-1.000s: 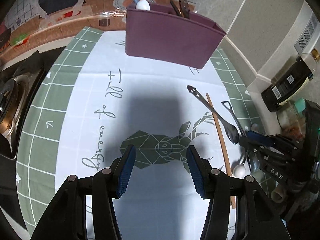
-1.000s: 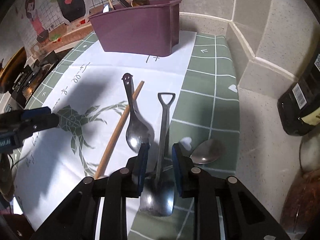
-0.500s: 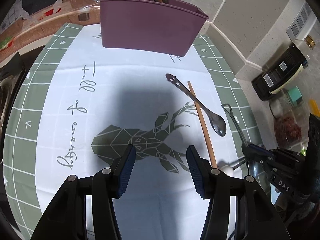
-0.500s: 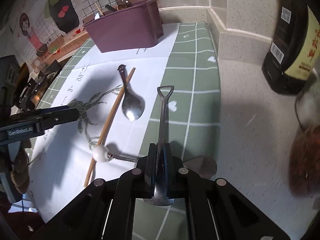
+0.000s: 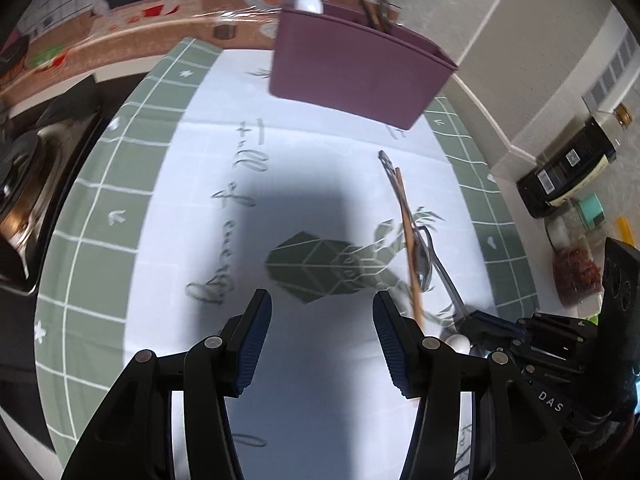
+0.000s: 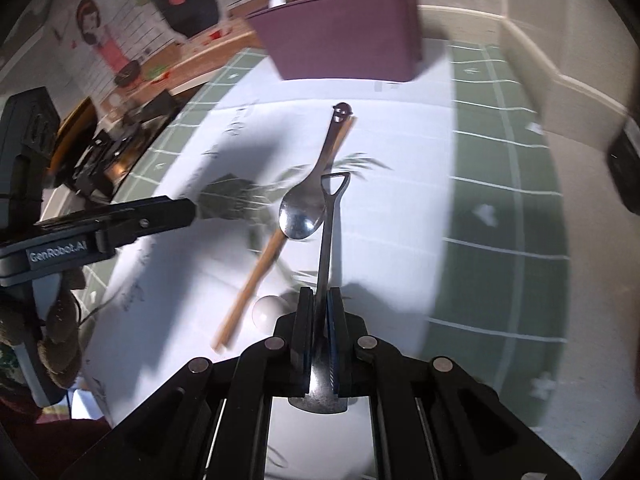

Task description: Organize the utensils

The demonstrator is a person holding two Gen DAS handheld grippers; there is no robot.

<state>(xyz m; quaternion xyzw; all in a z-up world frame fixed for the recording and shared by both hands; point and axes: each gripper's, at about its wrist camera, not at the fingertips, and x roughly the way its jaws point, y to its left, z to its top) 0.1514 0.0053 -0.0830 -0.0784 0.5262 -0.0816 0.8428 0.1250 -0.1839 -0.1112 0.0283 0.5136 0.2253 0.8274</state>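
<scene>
Open cloth on the left, clutter on the right

The tablecloth [image 5: 192,240] lies bare up to the purple holder [image 5: 352,76]; a spoon [image 6: 308,204] and wooden chopstick [image 6: 256,280] cross the middle, while a dark bottle [image 5: 568,172] and jars crowd the right edge.

Right gripper [image 6: 320,312] clamped on shovel-handled spoon [image 6: 329,224], handle pointing toward purple holder [image 6: 344,36] at mat's [image 6: 500,152] far edge. Steel spoon [image 6: 304,212] lying across wooden chopstick [image 6: 256,280] mid-mat. White ball [image 6: 267,307] just beside chopstick.
</scene>
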